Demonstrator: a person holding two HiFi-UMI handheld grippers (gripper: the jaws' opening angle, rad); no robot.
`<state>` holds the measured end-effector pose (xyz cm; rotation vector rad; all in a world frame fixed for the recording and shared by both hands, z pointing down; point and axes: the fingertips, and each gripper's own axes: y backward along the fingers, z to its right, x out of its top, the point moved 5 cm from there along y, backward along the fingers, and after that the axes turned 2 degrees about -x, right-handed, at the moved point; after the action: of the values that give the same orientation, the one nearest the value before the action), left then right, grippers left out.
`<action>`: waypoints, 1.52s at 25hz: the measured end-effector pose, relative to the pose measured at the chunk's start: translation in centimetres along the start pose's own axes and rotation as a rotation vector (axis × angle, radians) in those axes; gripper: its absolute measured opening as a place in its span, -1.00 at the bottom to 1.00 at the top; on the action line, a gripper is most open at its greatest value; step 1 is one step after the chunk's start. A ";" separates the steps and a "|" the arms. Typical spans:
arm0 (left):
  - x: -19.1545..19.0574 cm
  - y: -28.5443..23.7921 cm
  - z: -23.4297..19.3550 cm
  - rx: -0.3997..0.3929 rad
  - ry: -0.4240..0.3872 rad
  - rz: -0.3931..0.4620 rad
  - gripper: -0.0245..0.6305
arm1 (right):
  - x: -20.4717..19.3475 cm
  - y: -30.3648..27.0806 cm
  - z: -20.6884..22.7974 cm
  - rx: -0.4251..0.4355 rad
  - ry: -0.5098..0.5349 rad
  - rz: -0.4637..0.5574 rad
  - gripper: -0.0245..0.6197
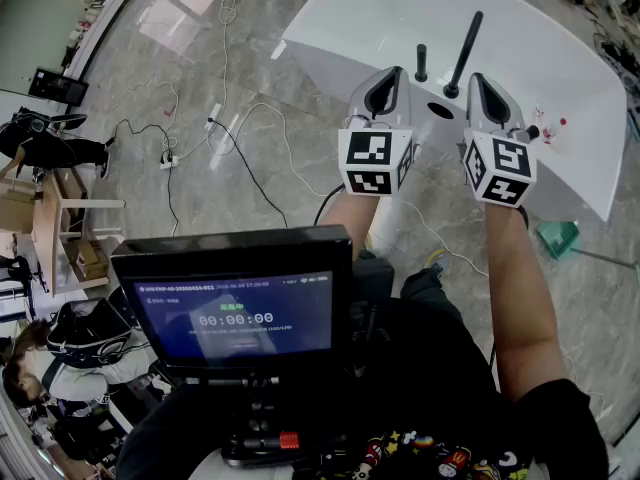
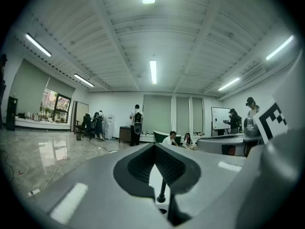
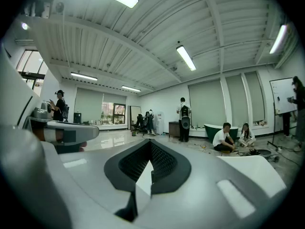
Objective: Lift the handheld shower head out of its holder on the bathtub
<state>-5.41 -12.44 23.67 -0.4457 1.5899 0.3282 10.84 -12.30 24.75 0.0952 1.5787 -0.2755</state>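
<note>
The approach was the step in hand. The shower head [image 1: 463, 53] stood tilted in its holder on the tub [image 1: 380, 18] deck, untouched, just beyond both grippers. The left gripper [image 1: 388, 80] and right gripper [image 1: 482, 86] each had jaws together, holding nothing. Next, one gripper would likely need to open, settle around the black handle, and close before lifting straight up.

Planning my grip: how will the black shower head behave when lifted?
The shower head looks slim and rod-like, so probably stiff and light. It stands tilted, so it may tip once freed. No hose shows, so drag is uncertain.
</note>
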 end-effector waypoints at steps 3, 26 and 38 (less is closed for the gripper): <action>0.2 -0.4 -0.5 0.001 0.000 0.001 -0.92 | 0.3 -0.4 0.1 -0.011 0.003 0.020 -0.85; -16.9 -8.0 -6.9 0.111 0.019 0.052 -0.92 | -20.8 -15.6 0.0 0.119 0.029 -0.040 -0.50; -34.0 -16.5 -14.1 0.098 0.002 0.087 -0.92 | -37.6 -28.8 0.5 0.032 0.031 -0.013 -0.35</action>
<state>-8.87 -30.74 59.46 -0.3021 1.6227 0.3139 5.80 -36.09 65.47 0.1147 1.6068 -0.3108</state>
